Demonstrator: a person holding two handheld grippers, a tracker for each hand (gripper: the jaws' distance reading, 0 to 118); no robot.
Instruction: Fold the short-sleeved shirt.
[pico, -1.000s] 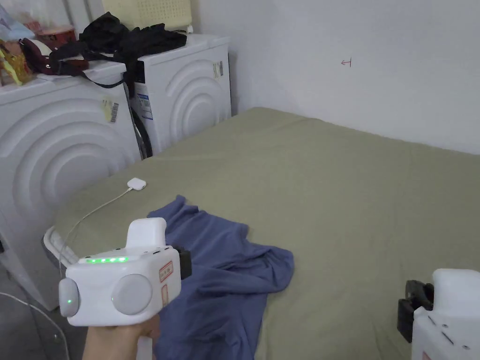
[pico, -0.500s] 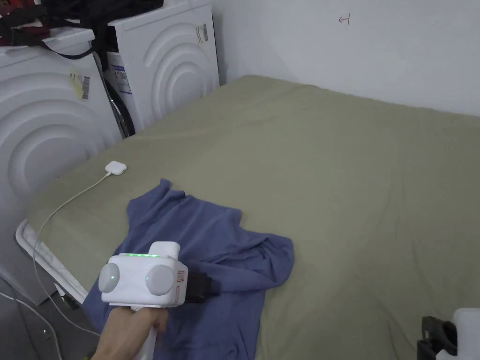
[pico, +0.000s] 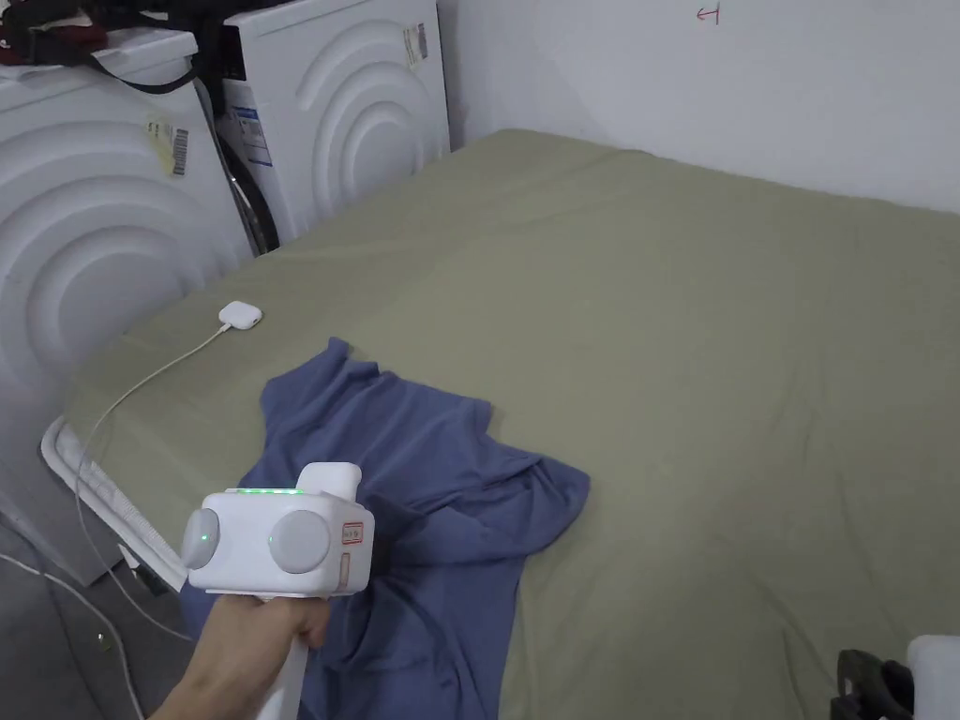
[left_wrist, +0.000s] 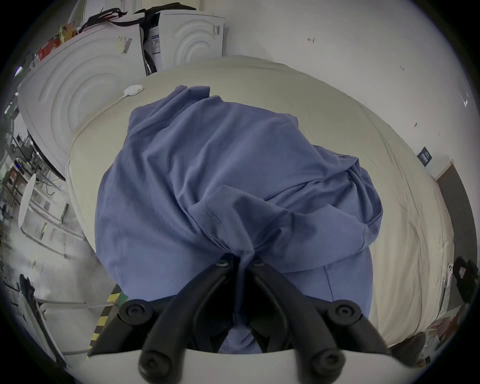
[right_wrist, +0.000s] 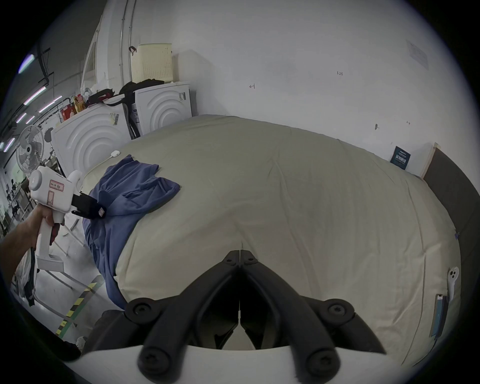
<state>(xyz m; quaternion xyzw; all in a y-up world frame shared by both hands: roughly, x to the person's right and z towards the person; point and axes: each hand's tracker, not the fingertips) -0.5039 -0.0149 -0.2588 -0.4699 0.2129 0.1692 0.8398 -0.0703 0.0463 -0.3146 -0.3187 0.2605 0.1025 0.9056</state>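
Observation:
A blue short-sleeved shirt (pico: 441, 459) lies crumpled on the near left corner of the olive-covered bed (pico: 712, 309), with its lower part hanging over the bed's edge. My left gripper (pico: 375, 544) is at the shirt's near side. In the left gripper view, the left gripper (left_wrist: 240, 262) is shut on a bunched fold of the shirt (left_wrist: 233, 166). The right gripper view shows the left gripper (right_wrist: 100, 211) from the side, biting the shirt (right_wrist: 135, 187). My right gripper (right_wrist: 240, 256) is shut on nothing, over bare sheet at the bed's near right (pico: 867, 684).
Two white ribbed appliances (pico: 366, 122) stand against the bed's left side, with dark clothes on top. A small white case with a cable (pico: 240, 314) lies on the sheet beyond the shirt. A white controller (right_wrist: 453, 280) rests at the bed's right edge. A fan (right_wrist: 28, 149) stands far left.
My left gripper came down from above the shirt, pushed its jaws into the cloth and closed on a fold. The head camera tilted downward; the right gripper sank lower in its picture.

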